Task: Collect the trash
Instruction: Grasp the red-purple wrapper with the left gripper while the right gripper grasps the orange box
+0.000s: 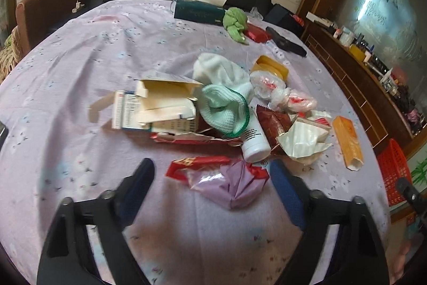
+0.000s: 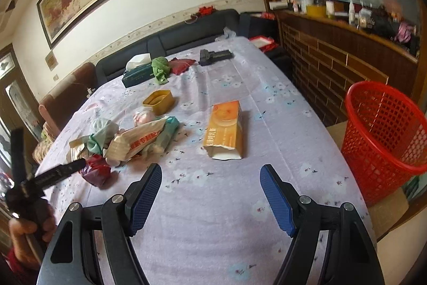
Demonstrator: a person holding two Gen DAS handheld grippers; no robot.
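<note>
Trash lies heaped mid-table (image 1: pixel 66 66) on the lilac cloth, with the red basket (image 2: pixel 384 135) waiting off the table's right edge. Largest are the torn white cartons (image 1: pixel 157 106): light, stiff, best pinched at a flap. Next, the orange box (image 2: pixel 225 130) lies apart and would crush easily. A white bottle (image 1: pixel 254 143) looks slick. Nearest, the crumpled wrapper (image 1: pixel 226 178) is limp. Both left gripper (image 1: pixel 213 172) and right gripper (image 2: pixel 210 178) gape, grasping nothing.

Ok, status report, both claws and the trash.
Left claw open over crumpled wrapper. Right claw open, empty, facing orange box. Red basket beside table, nothing in the way.
</note>
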